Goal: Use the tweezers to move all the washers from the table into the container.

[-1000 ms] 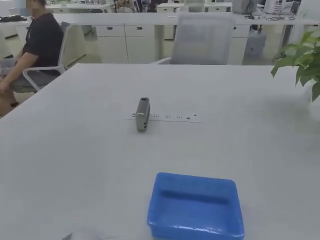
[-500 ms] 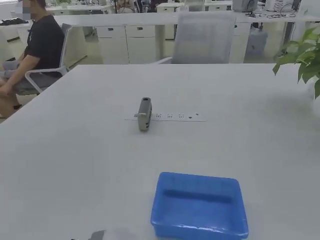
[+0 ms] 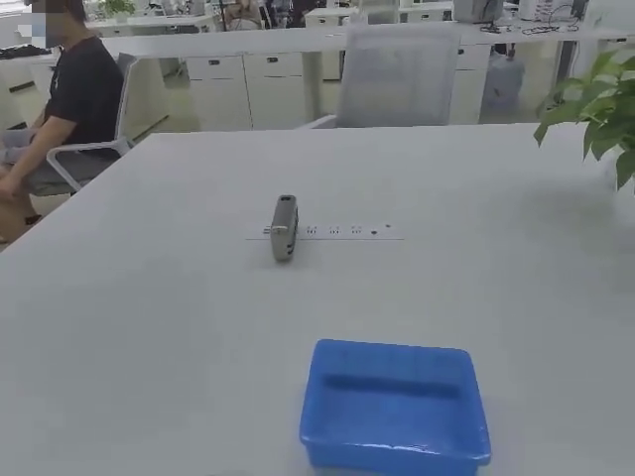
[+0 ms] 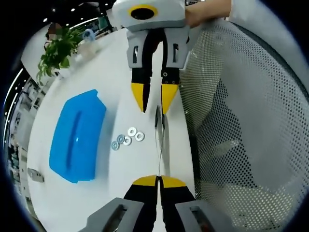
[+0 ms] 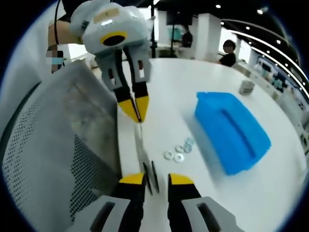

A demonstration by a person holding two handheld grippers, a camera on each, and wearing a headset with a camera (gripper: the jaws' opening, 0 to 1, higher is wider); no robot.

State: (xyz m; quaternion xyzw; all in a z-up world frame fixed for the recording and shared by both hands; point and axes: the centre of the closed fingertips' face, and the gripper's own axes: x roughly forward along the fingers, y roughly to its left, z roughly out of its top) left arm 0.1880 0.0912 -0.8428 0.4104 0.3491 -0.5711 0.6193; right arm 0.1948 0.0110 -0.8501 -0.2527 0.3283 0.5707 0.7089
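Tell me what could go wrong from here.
The thin metal tweezers are near the white table edge, held by the shut left tool alone; the right tool is open, so an early release may drop them. The flat silver washers lie bunched, so one could get knocked away.

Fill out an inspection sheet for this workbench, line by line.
Surface: white table, bare around the work.
Job's things: washers clustered on the table beside the blue container, which looks empty; tweezers at the table's near edge.
Clutter: small grey device beside the socket strip.
Grippers: left claw shut on one end of the tweezers; right claw open, jaws on either side of the other end.
Cables: nothing seen.
Surroundings: mesh chair, potted plant, seated person.
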